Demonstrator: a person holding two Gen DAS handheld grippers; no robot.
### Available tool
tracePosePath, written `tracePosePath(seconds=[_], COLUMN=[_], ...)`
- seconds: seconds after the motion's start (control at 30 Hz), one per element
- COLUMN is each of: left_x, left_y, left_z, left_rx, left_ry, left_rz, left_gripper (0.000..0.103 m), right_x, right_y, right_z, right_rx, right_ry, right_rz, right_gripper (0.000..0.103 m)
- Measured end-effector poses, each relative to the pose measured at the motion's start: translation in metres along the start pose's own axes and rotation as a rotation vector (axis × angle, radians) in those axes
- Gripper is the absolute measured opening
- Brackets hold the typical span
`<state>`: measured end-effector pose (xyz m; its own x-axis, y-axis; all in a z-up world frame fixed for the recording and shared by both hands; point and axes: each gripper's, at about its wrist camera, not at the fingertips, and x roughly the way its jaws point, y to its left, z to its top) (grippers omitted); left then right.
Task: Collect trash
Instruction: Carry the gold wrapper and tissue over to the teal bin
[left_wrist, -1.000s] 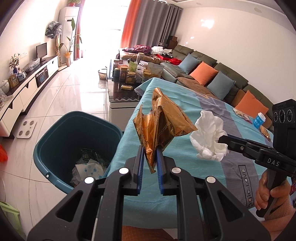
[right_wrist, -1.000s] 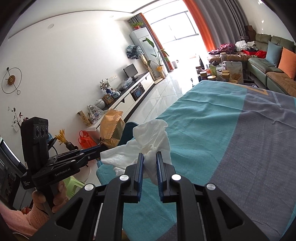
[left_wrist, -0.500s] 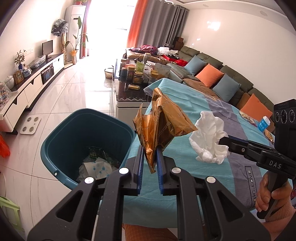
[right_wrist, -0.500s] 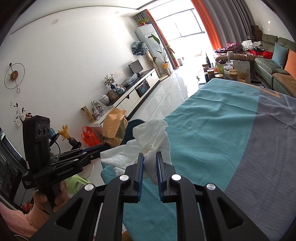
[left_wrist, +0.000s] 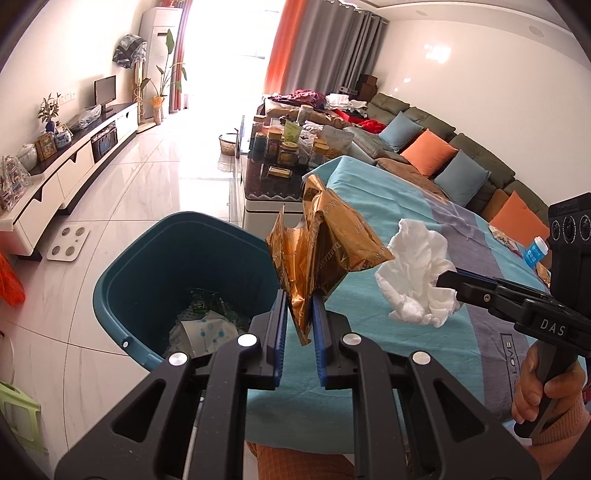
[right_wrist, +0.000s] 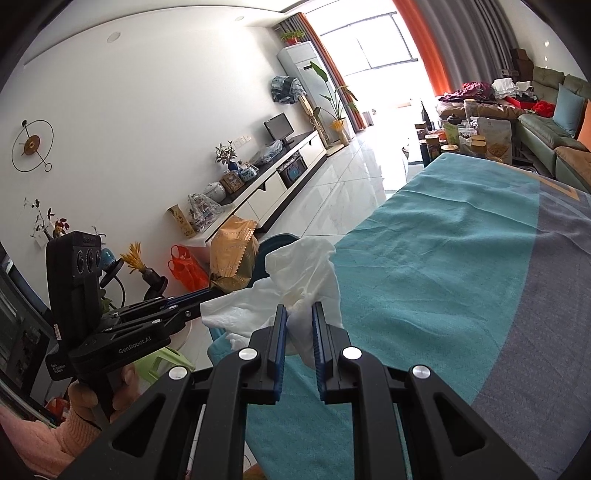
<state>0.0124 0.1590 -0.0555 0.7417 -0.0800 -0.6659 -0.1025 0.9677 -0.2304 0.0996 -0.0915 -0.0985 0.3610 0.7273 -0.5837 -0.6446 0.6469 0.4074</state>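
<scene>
My left gripper (left_wrist: 300, 314) was clamped on a crumpled gold wrapper (left_wrist: 325, 251), which stood up from the blue pads at the centre of the left wrist view. My right gripper (right_wrist: 299, 321) was pinched on a wad of white tissue (right_wrist: 303, 280), low in the middle of its own view. In the left view the tissue (left_wrist: 417, 280) showed right of centre at the tips of the right gripper (left_wrist: 448, 278), with my hand (left_wrist: 543, 391) around the handle at the lower right. The wrapper and tissue hung near each other without touching. A teal bin (left_wrist: 122, 280) sat on the tiled floor at the lower left of the left view, just left of the wrapper, with paper scraps (left_wrist: 207, 328) already in its bottom. A teal and grey cloth (right_wrist: 461, 266) covered the table, filling the right half of the right view. A blue bottle (left_wrist: 533, 251) lay on it at the left view's right edge.
</scene>
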Motion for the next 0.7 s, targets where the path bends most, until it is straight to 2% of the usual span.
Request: tracePosePath(seconds=[0.7], left_x=[0.011], left_y=[0.011], left_z=[-0.001], left_rx=[-0.034], left_ry=[0.005], left_rz=[0.039], left_gripper=[0.014], right_x=[0.019], right_y=[0.009], right_z=[0.007], right_rx=[-0.028], right_ry=[0.032], right_rz=[0.023], right_gripper=[0.012])
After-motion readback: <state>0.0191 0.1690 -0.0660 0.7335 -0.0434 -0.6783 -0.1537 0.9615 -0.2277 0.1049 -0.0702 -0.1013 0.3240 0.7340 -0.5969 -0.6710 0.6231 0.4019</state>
